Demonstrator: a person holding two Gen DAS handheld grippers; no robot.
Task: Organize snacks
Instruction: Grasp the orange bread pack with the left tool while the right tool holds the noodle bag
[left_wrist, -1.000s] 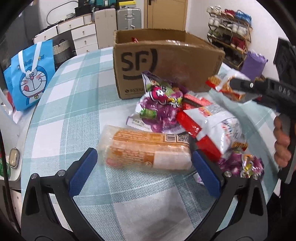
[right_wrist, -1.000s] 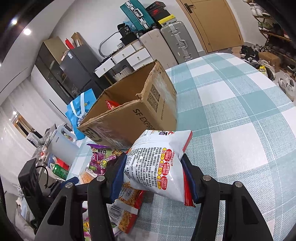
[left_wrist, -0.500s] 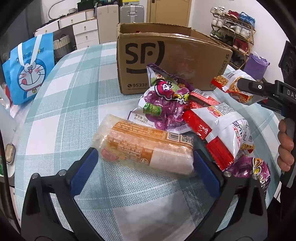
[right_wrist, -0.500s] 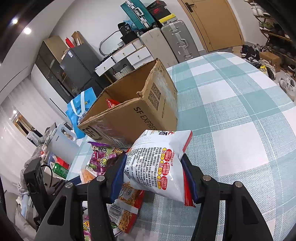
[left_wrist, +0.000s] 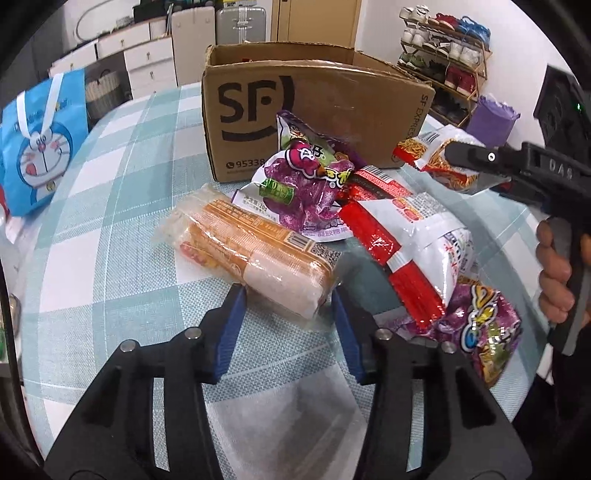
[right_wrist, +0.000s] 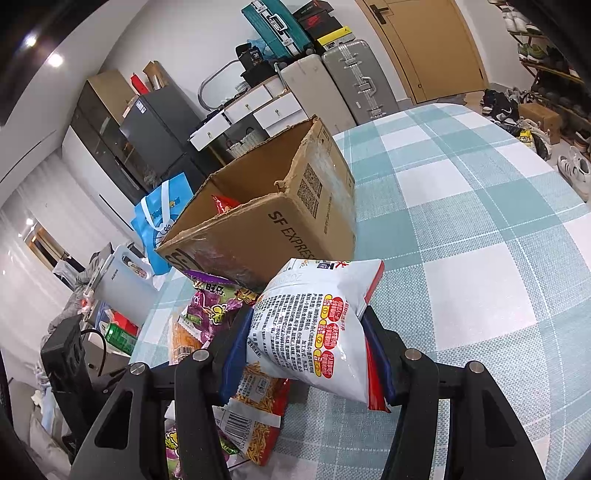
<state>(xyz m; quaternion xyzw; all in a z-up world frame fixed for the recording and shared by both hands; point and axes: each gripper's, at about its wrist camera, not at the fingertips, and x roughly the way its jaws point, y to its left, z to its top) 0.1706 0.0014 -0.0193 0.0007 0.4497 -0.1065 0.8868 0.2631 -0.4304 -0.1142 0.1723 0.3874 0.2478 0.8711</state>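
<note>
A brown cardboard box (left_wrist: 317, 110) stood open on the table (left_wrist: 110, 206), which had a cloth of white and pale green squares. From the right wrist view the inside of the box (right_wrist: 258, 192) was mostly in shadow, and I could see only the red corner of one packet (right_wrist: 223, 203) rising above its near wall; what else lay in it I could not tell. All the other snacks were outside, in a heap just in front of the box. The left gripper (left_wrist: 286, 302) was closing on the near end of a long orange packet (left_wrist: 251, 251) that lay flat on the cloth, and the blue pads (left_wrist: 231, 325) stood on both sides of it, at the wrapper or very near. Behind this packet a purple bag (left_wrist: 306, 181) leaned against the front of the box, a red and white bag (left_wrist: 413, 243) lay to its right, and another purple bag (left_wrist: 480, 332) lay nearer to the edge of the table. The right gripper (right_wrist: 308, 343) was pressed from both sides on a white bag with red labels (right_wrist: 317, 328) and held it above the table, close to the corner of the box. Under it lay a noodle snack packet (right_wrist: 258, 417). A blue bag with a cartoon cat (left_wrist: 37, 147) was beside the table, well apart from the box.
</note>
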